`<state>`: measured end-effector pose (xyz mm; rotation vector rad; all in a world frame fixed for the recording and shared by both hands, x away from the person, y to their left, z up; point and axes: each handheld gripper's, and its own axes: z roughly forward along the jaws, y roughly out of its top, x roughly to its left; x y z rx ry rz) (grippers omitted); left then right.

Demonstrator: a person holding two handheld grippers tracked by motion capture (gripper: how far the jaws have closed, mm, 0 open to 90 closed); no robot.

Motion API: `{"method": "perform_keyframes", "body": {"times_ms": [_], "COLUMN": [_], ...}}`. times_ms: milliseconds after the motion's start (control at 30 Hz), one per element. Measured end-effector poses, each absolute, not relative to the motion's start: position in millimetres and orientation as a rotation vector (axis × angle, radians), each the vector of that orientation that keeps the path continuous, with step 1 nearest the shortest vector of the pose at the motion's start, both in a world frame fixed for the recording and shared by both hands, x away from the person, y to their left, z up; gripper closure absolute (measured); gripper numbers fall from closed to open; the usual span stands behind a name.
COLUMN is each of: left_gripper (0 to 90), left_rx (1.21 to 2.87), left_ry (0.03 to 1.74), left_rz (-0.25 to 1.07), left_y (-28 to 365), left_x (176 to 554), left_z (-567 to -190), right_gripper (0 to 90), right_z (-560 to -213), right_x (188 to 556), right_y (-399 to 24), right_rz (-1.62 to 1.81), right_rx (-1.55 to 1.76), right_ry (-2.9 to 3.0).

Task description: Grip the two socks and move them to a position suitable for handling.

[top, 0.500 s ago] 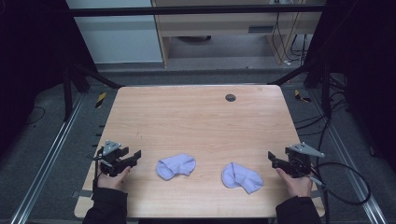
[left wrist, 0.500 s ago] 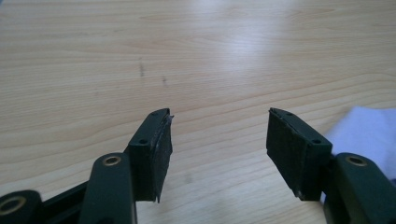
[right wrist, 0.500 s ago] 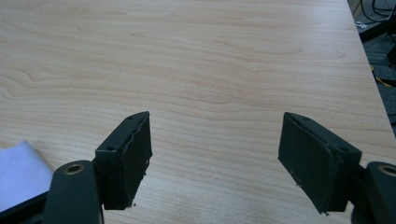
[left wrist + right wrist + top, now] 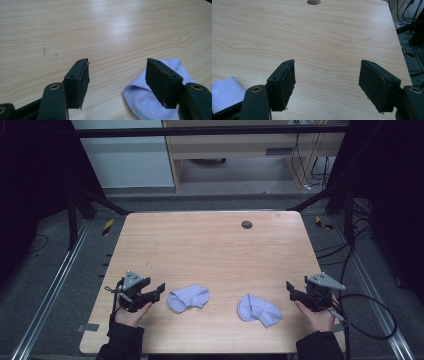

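Two pale lilac socks lie on the wooden table (image 4: pixel 210 245). The left sock (image 4: pixel 188 298) is just right of my left gripper (image 4: pixel 159 290), whose jaws stand open with nothing between them. In the left gripper view that sock (image 4: pixel 150 96) shows partly behind the right jaw. The right sock (image 4: pixel 258 309) lies a little left of my right gripper (image 4: pixel 291 289), also open and empty. In the right gripper view a corner of the sock (image 4: pixel 225 93) peeks out at the lower left behind the left jaw. Both grippers (image 4: pixel 117 82) (image 4: pixel 327 85) hover low over bare wood.
A small dark round grommet (image 4: pixel 246 224) sits in the table's far right part and shows at the top of the right gripper view (image 4: pixel 313 2). A black cable (image 4: pixel 372 320) loops off the table's right edge. Metal frame rails run along both sides.
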<state>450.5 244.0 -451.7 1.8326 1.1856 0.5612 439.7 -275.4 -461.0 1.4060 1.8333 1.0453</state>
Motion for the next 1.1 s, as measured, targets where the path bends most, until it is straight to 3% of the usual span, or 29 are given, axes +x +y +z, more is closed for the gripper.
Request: {"method": "perform_keyframes", "body": {"times_ms": [533, 1100], "left_gripper": [33.5, 32.9], "left_rx": [1.922, 1.969], "left_ry": [1.051, 0.947], "left_rz": [0.531, 0.493], "left_y": [187, 138], "left_x": [442, 432], "left_z": [-449, -445], "right_gripper": [31.2, 40.2], "right_z": [-451, -441], "right_x": [437, 437], "right_y": [-265, -252], "right_rz": [1.093, 1.106], "right_rx": [1.373, 1.312], "right_ry": [1.878, 1.939]}}
